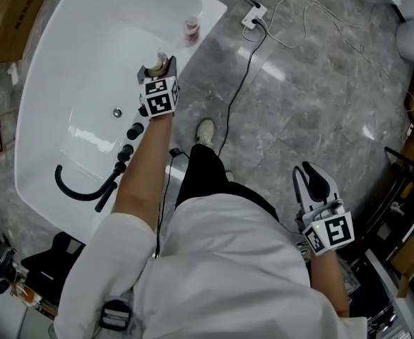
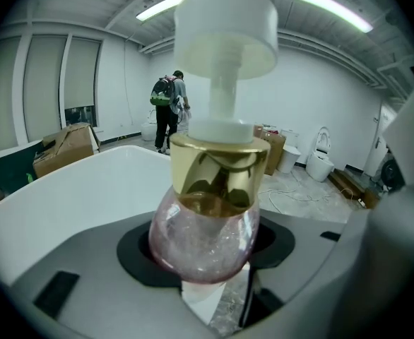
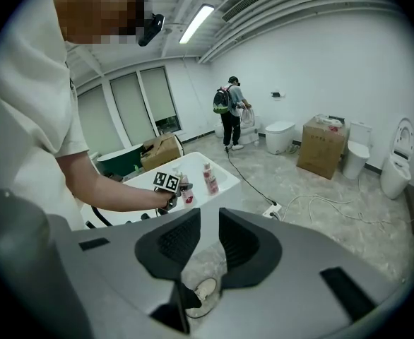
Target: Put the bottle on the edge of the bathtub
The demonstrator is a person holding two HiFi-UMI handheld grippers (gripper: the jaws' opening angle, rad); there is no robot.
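Observation:
A round pink bottle [image 2: 203, 239] with a gold collar and a white pump cap stands upright between the jaws of my left gripper [image 2: 205, 260], which is shut on its body. In the head view this gripper [image 1: 159, 69] holds the bottle [image 1: 162, 62] over the right-hand rim of the white bathtub [image 1: 41, 104]. A second pink bottle [image 1: 191, 28] stands on the tub's far corner ledge. My right gripper [image 1: 311, 179] hangs low at the right over the grey floor. Its jaws [image 3: 209, 235] stand a little apart with nothing between them. The right gripper view shows the held bottle [image 3: 186, 191] from afar.
A black curved faucet [image 1: 87, 189] and black knobs [image 1: 131, 136] sit on the tub's near rim. A power strip [image 1: 254, 16] and cables lie on the marble floor. My shoe [image 1: 205, 131] is beside the tub. Cardboard boxes, toilets and a person with a backpack [image 3: 229, 111] stand farther off.

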